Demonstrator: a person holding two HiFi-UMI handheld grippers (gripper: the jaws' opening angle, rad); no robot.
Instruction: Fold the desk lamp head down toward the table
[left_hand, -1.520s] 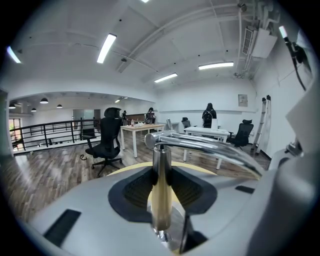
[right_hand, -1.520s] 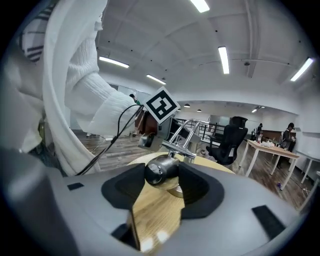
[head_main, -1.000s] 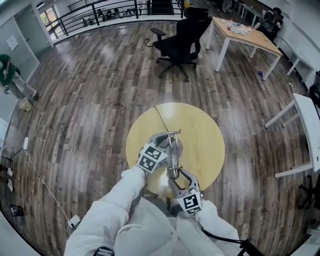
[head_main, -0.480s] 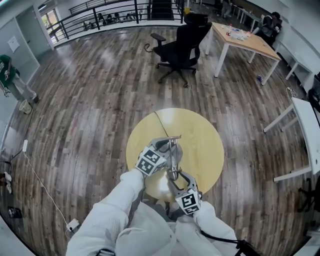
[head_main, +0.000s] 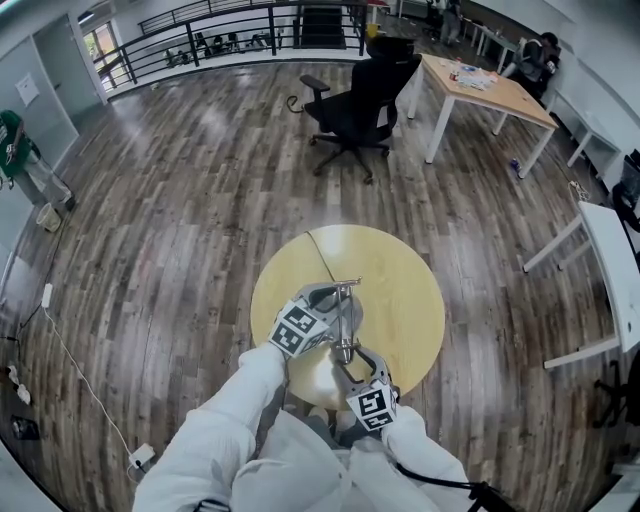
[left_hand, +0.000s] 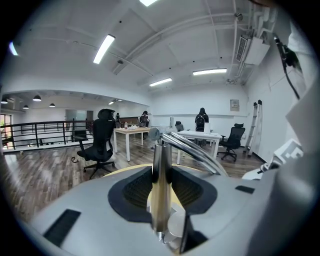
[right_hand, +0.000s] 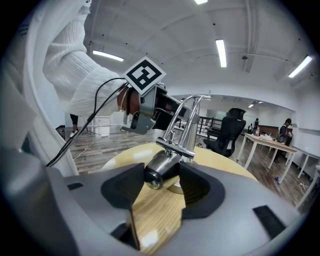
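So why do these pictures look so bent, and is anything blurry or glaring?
Head view: the wide lens bows the floor, which has pale glare streaks. Left gripper view: dark rounded corners; the lamp post, very close, looks soft. Right gripper view: same curving; the lamp head shines, and there is a glare patch on the table.

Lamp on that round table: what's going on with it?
A person in white sleeves is working a small metal lamp on the yellow table, with tongs in each hand. The left tongs clamp its upright post, apparently to steady it. The right tongs grip the head, which hangs low over the tabletop, seemingly partway through being folded down.
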